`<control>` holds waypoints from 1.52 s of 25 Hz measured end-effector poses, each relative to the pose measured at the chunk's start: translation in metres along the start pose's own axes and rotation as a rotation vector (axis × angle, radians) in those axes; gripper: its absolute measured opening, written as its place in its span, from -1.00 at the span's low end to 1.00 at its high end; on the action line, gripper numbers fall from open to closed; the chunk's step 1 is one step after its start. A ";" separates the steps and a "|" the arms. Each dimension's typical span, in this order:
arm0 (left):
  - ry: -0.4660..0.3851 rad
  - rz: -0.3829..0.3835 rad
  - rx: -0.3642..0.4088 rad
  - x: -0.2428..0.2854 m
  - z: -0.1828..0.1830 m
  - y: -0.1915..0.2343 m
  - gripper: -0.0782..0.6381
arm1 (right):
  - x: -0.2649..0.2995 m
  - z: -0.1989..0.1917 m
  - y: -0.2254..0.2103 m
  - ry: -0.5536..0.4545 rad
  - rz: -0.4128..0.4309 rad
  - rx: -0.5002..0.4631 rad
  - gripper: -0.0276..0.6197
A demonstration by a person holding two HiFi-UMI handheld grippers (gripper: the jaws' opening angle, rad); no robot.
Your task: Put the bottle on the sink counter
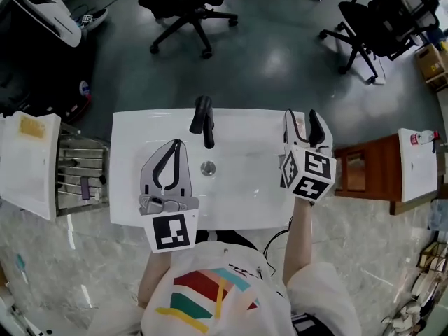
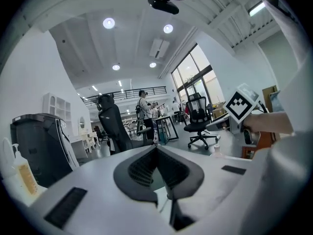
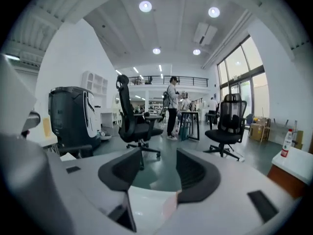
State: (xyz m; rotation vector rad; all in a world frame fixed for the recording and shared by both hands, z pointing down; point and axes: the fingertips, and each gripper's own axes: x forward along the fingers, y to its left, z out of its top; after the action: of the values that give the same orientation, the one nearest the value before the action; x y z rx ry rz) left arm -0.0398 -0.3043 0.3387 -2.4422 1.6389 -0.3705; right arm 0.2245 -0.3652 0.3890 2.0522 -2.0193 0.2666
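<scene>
- Head view: the sink counter [image 1: 133, 128] is a glossy white slab, hard and smooth, with a shallow basin and a curved black faucet [image 1: 204, 121] at its back edge.
- The left gripper [image 1: 176, 143] has its ribbed dark jaws closed tip to tip on nothing. The right gripper [image 1: 301, 117] has its jaws apart and empty.
- Seen from the left gripper view, a small pale bottle [image 2: 216, 148] seems to stand on the counter's right part, below the right gripper (it is too small to be certain).
- I judge the bottle light, stiff and smooth-walled, so slippery and easy to tip. It is best gripped at mid-body, below the cap.
- A red-capped bottle [image 1: 423, 137] stands on a white-topped cabinet [image 1: 413, 180], well apart from the sink.
</scene>
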 end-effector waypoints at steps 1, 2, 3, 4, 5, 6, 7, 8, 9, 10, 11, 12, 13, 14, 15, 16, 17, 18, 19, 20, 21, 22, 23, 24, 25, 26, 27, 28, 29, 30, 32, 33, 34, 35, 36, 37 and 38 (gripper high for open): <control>-0.015 0.004 -0.006 -0.002 0.004 0.003 -0.73 | -0.011 0.016 0.009 -0.042 0.005 -0.004 -0.22; -0.029 0.009 -0.013 -0.005 0.009 0.007 -0.73 | -0.022 0.031 0.018 -0.080 0.013 -0.007 -0.32; -0.042 0.014 -0.022 -0.008 0.014 0.010 -0.73 | -0.033 0.044 0.026 -0.116 0.023 -0.008 -0.42; -0.055 0.021 -0.038 -0.012 0.018 0.013 -0.73 | -0.044 0.056 0.035 -0.151 0.032 -0.009 -0.51; -0.068 0.029 -0.059 -0.015 0.022 0.017 -0.73 | -0.056 0.066 0.043 -0.183 0.038 -0.011 -0.58; -0.078 0.038 -0.084 -0.019 0.026 0.021 -0.73 | -0.067 0.075 0.052 -0.214 0.041 -0.016 -0.65; -0.085 0.047 -0.109 -0.023 0.029 0.026 -0.73 | -0.077 0.083 0.061 -0.242 0.042 -0.026 -0.72; -0.092 0.054 -0.130 -0.027 0.032 0.031 -0.73 | -0.087 0.089 0.070 -0.267 0.041 -0.040 -0.75; -0.099 0.059 -0.144 -0.030 0.036 0.036 -0.73 | -0.096 0.095 0.080 -0.289 0.041 -0.057 -0.78; -0.105 0.064 -0.149 -0.034 0.039 0.040 -0.73 | -0.105 0.099 0.090 -0.308 0.045 -0.070 -0.81; -0.109 0.068 -0.145 -0.037 0.043 0.044 -0.73 | -0.113 0.103 0.101 -0.325 0.054 -0.079 -0.83; -0.113 0.071 -0.138 -0.040 0.046 0.048 -0.73 | -0.120 0.107 0.111 -0.341 0.068 -0.084 -0.85; -0.121 0.074 -0.133 -0.043 0.050 0.051 -0.73 | -0.128 0.110 0.122 -0.358 0.085 -0.087 -0.86; -0.134 0.075 -0.132 -0.045 0.054 0.053 -0.73 | -0.135 0.112 0.133 -0.372 0.106 -0.088 -0.87; -0.152 0.074 -0.133 -0.047 0.059 0.054 -0.73 | -0.141 0.112 0.143 -0.384 0.128 -0.088 -0.88; -0.171 0.072 -0.133 -0.049 0.063 0.054 -0.73 | -0.145 0.111 0.154 -0.390 0.151 -0.089 -0.88; -0.186 0.068 -0.131 -0.052 0.066 0.053 -0.73 | -0.149 0.108 0.163 -0.390 0.171 -0.090 -0.88; -0.195 0.063 -0.127 -0.053 0.068 0.052 -0.73 | -0.153 0.104 0.170 -0.385 0.186 -0.092 -0.88; -0.199 0.057 -0.122 -0.055 0.070 0.050 -0.73 | -0.155 0.100 0.177 -0.379 0.199 -0.095 -0.88; -0.198 0.051 -0.116 -0.057 0.070 0.048 -0.73 | -0.157 0.097 0.183 -0.372 0.211 -0.098 -0.88; -0.191 0.045 -0.111 -0.058 0.070 0.046 -0.73 | -0.159 0.094 0.187 -0.365 0.222 -0.099 -0.88; -0.185 0.039 -0.107 -0.059 0.070 0.044 -0.73 | -0.160 0.091 0.191 -0.357 0.231 -0.099 -0.88; -0.188 0.036 -0.107 -0.060 0.070 0.042 -0.73 | -0.161 0.089 0.194 -0.352 0.236 -0.095 -0.88; -0.201 0.035 -0.109 -0.062 0.072 0.042 -0.73 | -0.162 0.087 0.197 -0.349 0.238 -0.090 -0.88; -0.214 0.035 -0.110 -0.064 0.074 0.042 -0.73 | -0.163 0.086 0.199 -0.347 0.239 -0.088 -0.88; -0.219 0.035 -0.109 -0.066 0.074 0.042 -0.73 | -0.164 0.085 0.200 -0.345 0.240 -0.092 -0.88; -0.215 0.033 -0.106 -0.068 0.073 0.041 -0.73 | -0.166 0.085 0.201 -0.345 0.240 -0.098 -0.88; -0.208 0.032 -0.105 -0.070 0.072 0.041 -0.73 | -0.167 0.085 0.202 -0.347 0.241 -0.101 -0.88; -0.200 0.032 -0.104 -0.072 0.071 0.042 -0.73 | -0.168 0.086 0.202 -0.348 0.241 -0.100 -0.88; -0.191 0.032 -0.103 -0.073 0.069 0.042 -0.73 | -0.169 0.085 0.203 -0.347 0.241 -0.097 -0.88; -0.180 0.035 -0.103 -0.076 0.066 0.043 -0.73 | -0.171 0.083 0.204 -0.341 0.244 -0.092 -0.88; -0.182 0.038 -0.105 -0.077 0.066 0.044 -0.73 | -0.171 0.082 0.205 -0.339 0.247 -0.092 -0.88; -0.189 0.041 -0.108 -0.078 0.066 0.044 -0.73 | -0.172 0.081 0.206 -0.339 0.252 -0.095 -0.88; -0.194 0.043 -0.110 -0.079 0.067 0.045 -0.73 | -0.173 0.081 0.207 -0.342 0.256 -0.099 -0.88; -0.191 0.044 -0.107 -0.080 0.066 0.045 -0.73 | -0.173 0.081 0.208 -0.348 0.258 -0.104 -0.88; -0.186 0.044 -0.103 -0.080 0.065 0.045 -0.73 | -0.174 0.082 0.209 -0.352 0.260 -0.105 -0.88; -0.187 0.044 -0.103 -0.081 0.064 0.044 -0.73 | -0.175 0.083 0.210 -0.351 0.259 -0.101 -0.88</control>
State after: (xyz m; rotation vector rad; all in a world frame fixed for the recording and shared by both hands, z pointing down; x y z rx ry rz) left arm -0.0890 -0.2453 0.2561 -2.4229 1.6663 -0.0501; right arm 0.0074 -0.2256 0.2678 1.8784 -2.4512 -0.1609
